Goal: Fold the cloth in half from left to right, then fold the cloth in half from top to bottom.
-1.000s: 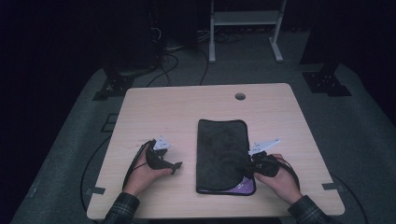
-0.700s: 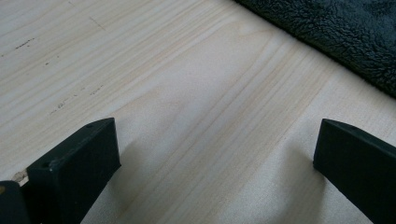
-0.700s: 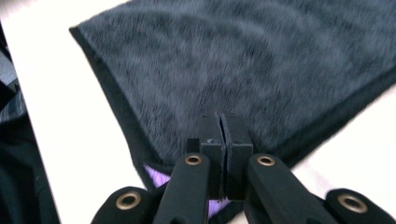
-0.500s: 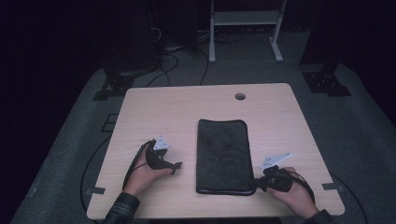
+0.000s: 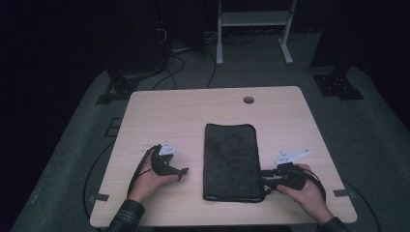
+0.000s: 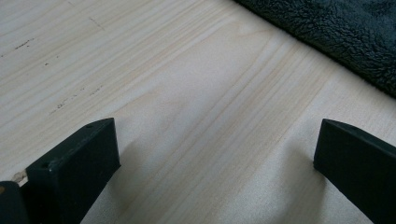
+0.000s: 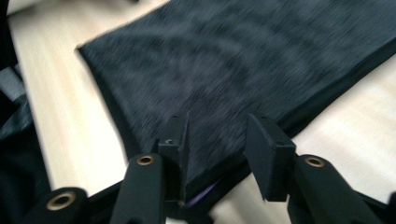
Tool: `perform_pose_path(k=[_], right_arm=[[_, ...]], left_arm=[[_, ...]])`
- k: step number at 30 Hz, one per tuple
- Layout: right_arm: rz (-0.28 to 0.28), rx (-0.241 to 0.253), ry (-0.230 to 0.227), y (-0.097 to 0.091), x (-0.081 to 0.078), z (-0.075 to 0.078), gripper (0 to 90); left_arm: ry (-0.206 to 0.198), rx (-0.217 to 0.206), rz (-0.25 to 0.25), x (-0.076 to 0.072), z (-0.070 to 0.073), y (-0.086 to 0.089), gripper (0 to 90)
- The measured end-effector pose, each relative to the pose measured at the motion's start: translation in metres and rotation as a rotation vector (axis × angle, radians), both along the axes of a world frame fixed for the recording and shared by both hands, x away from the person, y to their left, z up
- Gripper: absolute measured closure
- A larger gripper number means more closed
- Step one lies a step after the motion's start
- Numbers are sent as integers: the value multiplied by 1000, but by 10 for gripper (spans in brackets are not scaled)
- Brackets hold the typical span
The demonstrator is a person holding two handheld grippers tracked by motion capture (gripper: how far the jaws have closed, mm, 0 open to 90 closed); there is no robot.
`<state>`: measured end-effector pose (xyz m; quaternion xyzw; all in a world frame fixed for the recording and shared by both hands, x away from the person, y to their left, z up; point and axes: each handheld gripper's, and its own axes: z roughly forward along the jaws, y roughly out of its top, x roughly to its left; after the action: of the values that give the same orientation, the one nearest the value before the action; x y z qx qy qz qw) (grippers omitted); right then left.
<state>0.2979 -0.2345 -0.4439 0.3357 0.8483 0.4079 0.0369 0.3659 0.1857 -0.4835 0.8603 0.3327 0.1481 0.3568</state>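
So there's a dark folded towel [image 5: 230,162] lying flat about mid-surface, long side running away from the person, its near edge fairly close to the surface's [image 5: 193,111] front edge. The left hand-held gripper [image 5: 181,173] sits on bare wood left of the towel, clear of its left edge; in the left gripper view its jaws are spread wide with nothing between them but wood grain, and the fuzzy towel edge [image 6: 345,32] cuts across the top right corner. The right hand-held gripper [image 5: 265,180] is down at the towel's near right corner, tips right at the edge. In the right gripper view [image 7: 217,140] the jaws stand partly open, straddling that corner; the picture is blurry, so it's hard to say if either jaw actually touches the fabric, but they aren't clamped on it. A sliver of purple peeks out under the corner there. Plenty of open wood on both sides of the towel and beyond its far edge, up to a small round hole [image 5: 248,100] near the back edge.
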Motion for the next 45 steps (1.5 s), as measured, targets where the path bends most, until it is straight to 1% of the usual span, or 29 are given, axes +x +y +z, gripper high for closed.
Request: perform_pose_path(k=[3, 5, 7, 9, 10, 13, 14, 15, 17, 19, 20, 21, 22, 23, 24, 25, 26, 27, 28, 29, 30, 33, 36, 37, 38, 39, 40, 43, 45], right_arm=[[-29, 10, -20, 0, 11, 2, 546], [-60, 7, -35, 0, 20, 4, 547], [-65, 7, -36, -1, 29, 6, 515], [-66, 16, -43, -1, 38, 7, 507], [-70, 20, -36, -1, 42, 7, 502], [-86, 14, -39, 1, 56, 7, 488], [-91, 23, -36, 1, 60, 7, 481], [-95, 23, -32, 1, 65, 7, 470], [-103, 22, -45, 1, 74, 6, 469], [-117, 41, -44, 1, 82, 7, 464], [-121, 25, -49, 1, 86, 7, 464], [-129, 20, -54, 1, 89, 8, 465], [-137, 31, -67, 1, 93, 8, 472], [-138, 30, -65, 1, 97, 9, 464], [-141, 13, -71, 1, 101, 9, 464], [-150, 5, -78, 2, 105, 10, 467], [-154, 10, -84, 1, 108, 10, 462], [-155, 6, -80, 2, 112, 11, 461], [-161, -9, -88, 3, 115, 12, 458], [-169, -10, -100, 3, 118, 13, 459], [-168, -5, -96, 3, 122, 14, 447], [-162, -12, -101, 6, 133, 16, 444], [-166, -17, -101, 11, 144, 17, 450], [-165, -15, -96, 12, 148, 16, 450], [-162, -17, -99, 14, 152, 15, 450], [-162, -17, -99, 14, 152, 15, 450], [-167, -20, -90, 17, 159, 14, 454], [-165, -40, -91, 20, 169, 12, 456], [-177, -26, -99, 20, 175, 9, 472]], left_arm=[[0, 0, 0, 0, 0, 0, 0], [0, 1, 0, 0, 0, 0, 0], [1, 0, 1, 0, 0, 0, 0], [1, 0, 1, 0, 0, 0, 0], [1, -1, 1, 0, 0, 0, 0], [1, -2, 4, 0, 0, 0, 0], [-4, -2, 1, 0, 1, 1, 9], [-10, -6, -1, 1, 2, 1, 45], [-8, -4, 1, 3, 4, 0, 109], [-4, -21, 7, 7, 5, -2, 163], [-1, -25, 4, 9, 6, -3, 182], [0, -40, 6, 11, 6, -5, 209], [10, -42, 8, 14, 7, -7, 225], [14, -46, 4, 18, 8, -9, 232], [18, -43, -4, 21, 10, -12, 261], [13, -42, -10, 24, 11, -14, 300], [12, -42, -15, 26, 14, -17, 324], [10, -49, -21, 30, 16, -19, 334], [9, -53, -28, 33, 19, -21, 344], [11, -63, -32, 36, 22, -24, 362], [7, -67, -38, 40, 24, -26, 374], [-4, -69, -44, 52, 31, -33, 391], [-8, -85, -48, 66, 37, -40, 403], [-8, -85, -48, 66, 37, -40, 405], [-13, -92, -51, 75, 40, -45, 411], [-13, -92, -51, 75, 40, -45, 414], [-18, -93, -56, 84, 43, -50, 418], [-22, -95, -56, 97, 45, -58, 435], [-17, -91, -46, 105, 44, -62, 445]])
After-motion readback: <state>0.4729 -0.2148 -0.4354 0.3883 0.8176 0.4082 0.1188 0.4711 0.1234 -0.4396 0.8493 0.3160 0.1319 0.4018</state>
